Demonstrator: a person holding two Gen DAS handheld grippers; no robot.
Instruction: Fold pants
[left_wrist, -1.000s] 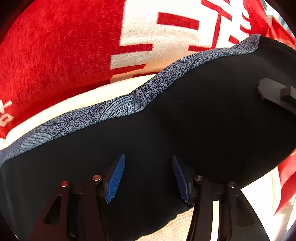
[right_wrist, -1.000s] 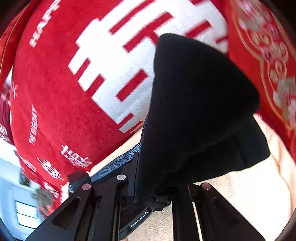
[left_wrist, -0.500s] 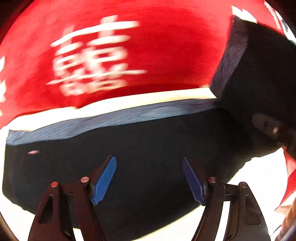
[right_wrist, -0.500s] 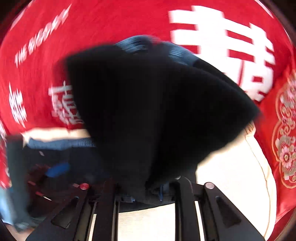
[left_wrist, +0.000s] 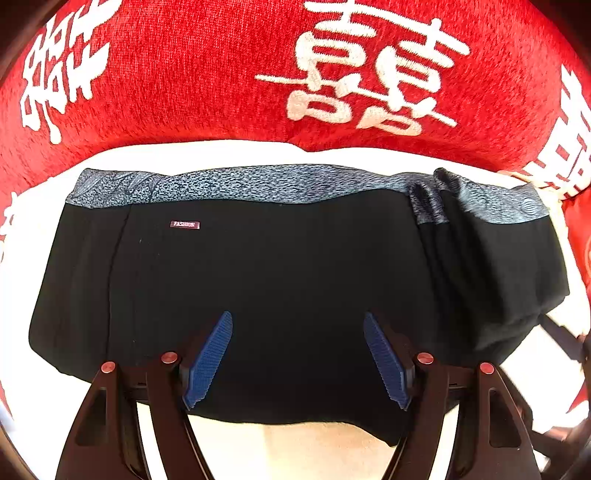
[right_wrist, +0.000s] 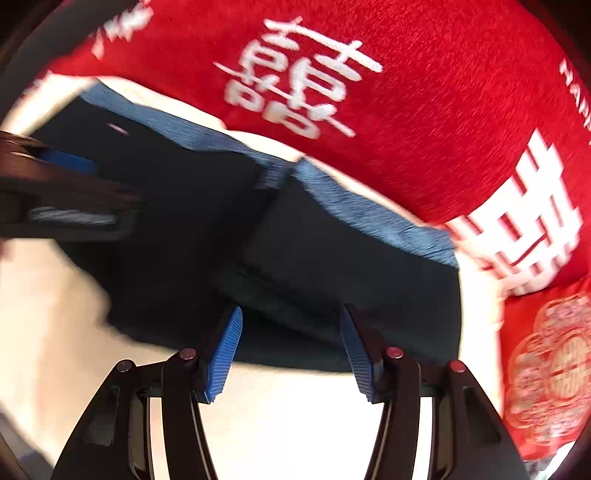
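Note:
The black pants with a grey-blue patterned waistband lie folded on a cream surface. A folded-over layer sits at their right end. My left gripper is open and empty, its blue pads just over the pants' near edge. In the right wrist view the pants lie ahead, and my right gripper is open and empty at their near edge. The left gripper shows at that view's left.
A red cushion with white characters stands right behind the pants, also in the right wrist view. Another red cushion with a gold pattern is at the right. Cream surface lies in front.
My right gripper has let go of the black fabric it held and is now open. The lifted part now lies folded on the pants' right end. Both grippers have drawn back.

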